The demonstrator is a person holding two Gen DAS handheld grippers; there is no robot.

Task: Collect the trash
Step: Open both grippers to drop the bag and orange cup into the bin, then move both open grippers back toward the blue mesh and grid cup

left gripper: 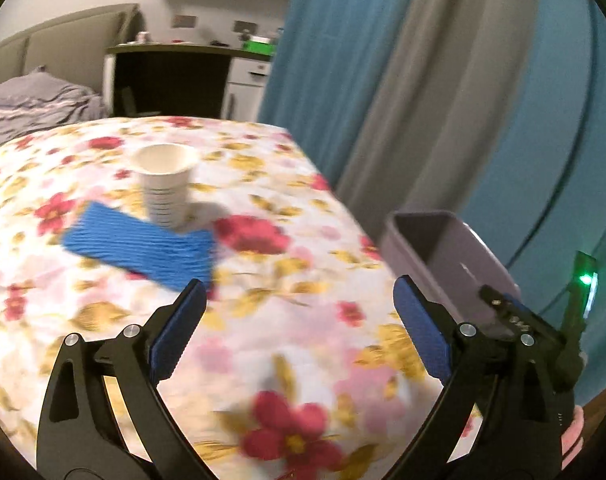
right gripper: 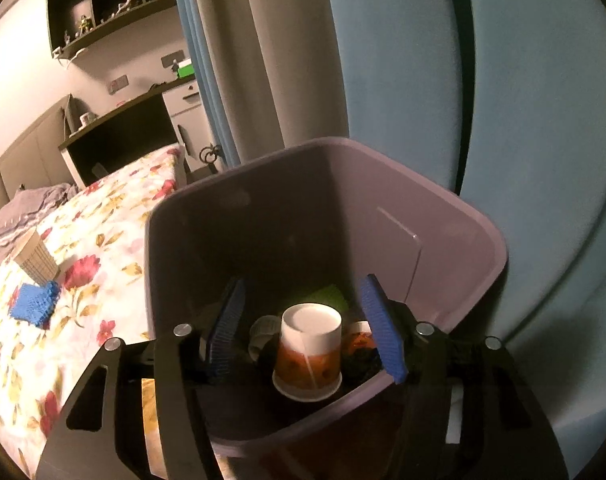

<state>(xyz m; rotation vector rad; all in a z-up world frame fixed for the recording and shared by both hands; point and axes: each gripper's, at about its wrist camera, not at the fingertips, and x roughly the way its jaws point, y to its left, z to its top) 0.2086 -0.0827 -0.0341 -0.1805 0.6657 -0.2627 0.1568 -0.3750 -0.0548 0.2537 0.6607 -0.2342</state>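
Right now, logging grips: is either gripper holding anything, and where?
Nothing is held. The left gripper is open over the bedspread; the right gripper is open above the bin.

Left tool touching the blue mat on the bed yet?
Apart. In the left wrist view the left tool stands open and empty, with bare floral bedspread between its fingertips and the blue mat, which lies further ahead by the paper cup.

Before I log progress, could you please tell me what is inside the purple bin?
Inside the purple bin, an upside-down paper cup with an orange print lies on top, something green behind it, a pale item beside it. Whatever lies underneath is covered and dark.
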